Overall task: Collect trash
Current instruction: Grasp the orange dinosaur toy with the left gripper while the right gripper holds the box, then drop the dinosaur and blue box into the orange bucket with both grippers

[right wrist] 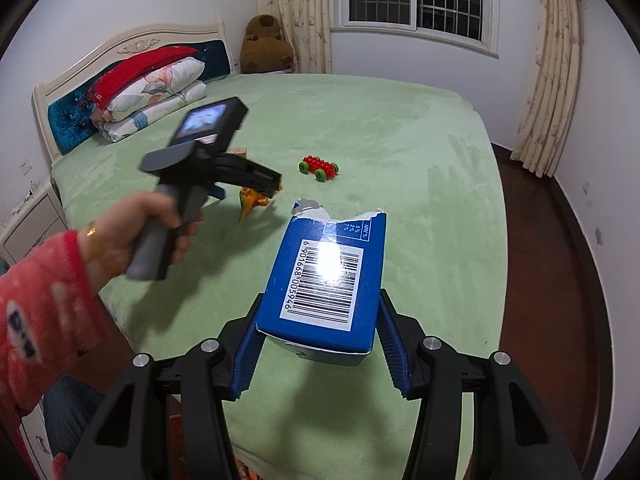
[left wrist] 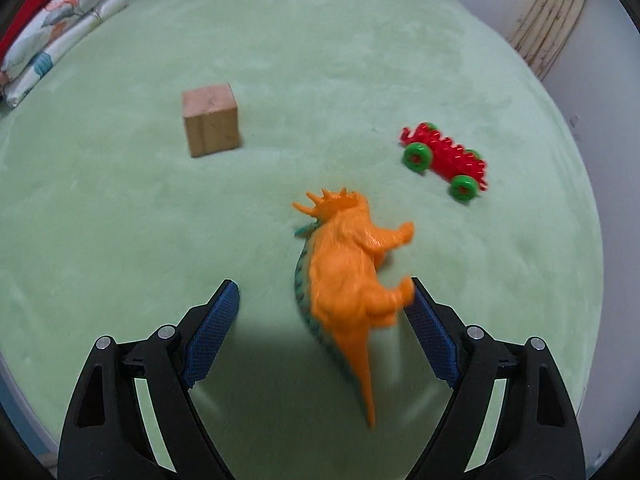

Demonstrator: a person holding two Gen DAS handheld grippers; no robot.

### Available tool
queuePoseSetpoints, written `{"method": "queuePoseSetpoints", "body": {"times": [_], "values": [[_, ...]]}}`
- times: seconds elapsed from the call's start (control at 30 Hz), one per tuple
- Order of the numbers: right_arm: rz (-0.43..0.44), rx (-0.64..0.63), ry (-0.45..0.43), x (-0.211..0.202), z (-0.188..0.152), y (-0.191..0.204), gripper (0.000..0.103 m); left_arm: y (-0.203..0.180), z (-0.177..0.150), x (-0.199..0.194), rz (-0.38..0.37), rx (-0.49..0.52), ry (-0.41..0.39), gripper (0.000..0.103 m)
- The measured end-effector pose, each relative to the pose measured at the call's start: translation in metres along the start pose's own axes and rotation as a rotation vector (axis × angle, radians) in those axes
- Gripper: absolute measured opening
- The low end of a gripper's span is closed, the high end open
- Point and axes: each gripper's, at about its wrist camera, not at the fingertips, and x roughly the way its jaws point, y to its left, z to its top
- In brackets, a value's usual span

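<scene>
Two grippers are at work over the bed [right wrist: 360, 120], one in each hand. The right gripper [right wrist: 320, 344] is clamped on a single blue carton [right wrist: 328, 280], its blue pads pressed to the carton's two sides, holding it out above the green bedspread. That carton is the only piece of trash I can pick out. Its far end is torn open and ragged. One white barcode label faces up, with digits running along it: "6 901668 005946". Near the torn edge there is a small white panel reading "NRV%", with tiny figures beside it that I can't make out.

The left gripper [left wrist: 324, 304] stands with its jaws wide apart, nothing pressed between them. It hangs over one orange toy dinosaur [left wrist: 348, 276] with a green spiny back, lying on its side on the spread; a leg of the toy looks close to one pad, but blur keeps me from saying whether it touches. A hand [right wrist: 140, 232] in a red patterned sleeve grips its grey handle.

On the spread I count three toys: the dinosaur, one wooden block [left wrist: 211, 120] and one red brick car [left wrist: 442, 160] with green wheels, three of them showing. They lie well apart.

At the headboard sits one stack of folded quilts [right wrist: 148, 96], and one brown plush toy [right wrist: 266, 44] in the corner.
</scene>
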Motion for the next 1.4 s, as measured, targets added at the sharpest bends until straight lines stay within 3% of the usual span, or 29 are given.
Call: {"method": "queuePoseSetpoints", "body": {"times": [0.07, 0.13, 0.17, 0.53, 0.63, 0.97, 1.2, 1.4], "values": [[0.008, 0.003, 0.005, 0.003, -0.002, 0.000, 0.052, 0.001, 0.000, 0.002, 0.012, -0.001, -0.003, 0.078], [0.013, 0.008, 0.010, 0.007, -0.002, -0.001, 0.052, -0.004, -0.001, 0.000, 0.034, 0.034, -0.021, 0.061], [0.016, 0.009, 0.012, 0.008, -0.002, 0.000, 0.052, -0.007, -0.002, -0.003, 0.029, 0.047, -0.028, 0.046], [0.022, 0.006, 0.008, 0.010, -0.006, 0.006, 0.052, -0.006, -0.022, -0.034, 0.050, 0.093, -0.105, 0.046], [0.036, 0.024, 0.001, 0.008, -0.010, 0.006, 0.052, 0.003, -0.038, -0.056, 0.016, 0.085, -0.146, 0.046], [0.052, 0.051, 0.013, 0.000, -0.030, 0.013, 0.052, 0.039, -0.153, -0.134, 0.011, 0.188, -0.248, 0.046], [0.074, 0.003, 0.041, -0.016, -0.055, 0.037, 0.052, 0.079, -0.238, -0.156, -0.026, 0.174, -0.198, 0.046], [0.112, -0.084, 0.075, -0.034, -0.087, 0.071, 0.052, 0.100, -0.312, -0.166, -0.010, 0.192, -0.137, 0.046]]}}
